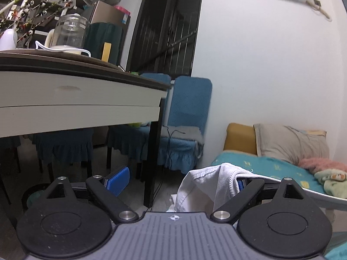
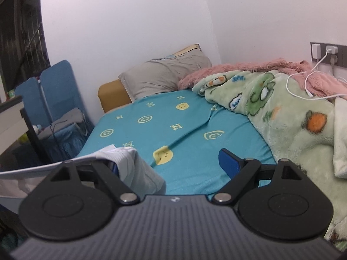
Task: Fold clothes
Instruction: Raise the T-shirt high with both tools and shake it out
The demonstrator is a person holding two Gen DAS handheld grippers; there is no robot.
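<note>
A white garment hangs over the right finger of my left gripper, whose blue-padded fingers stand wide apart. The cloth stretches taut to the right, over the edge of the bed. In the right wrist view the same white garment is draped over the left finger of my right gripper, whose right blue pad is far from it. Both grippers are open, with the cloth hooked on one finger each, held above the teal bed sheet.
A table with a glass jar stands to the left, blue-covered chairs behind it. On the bed lie a grey pillow, a green cartoon blanket, a pink fleece and a white charging cable.
</note>
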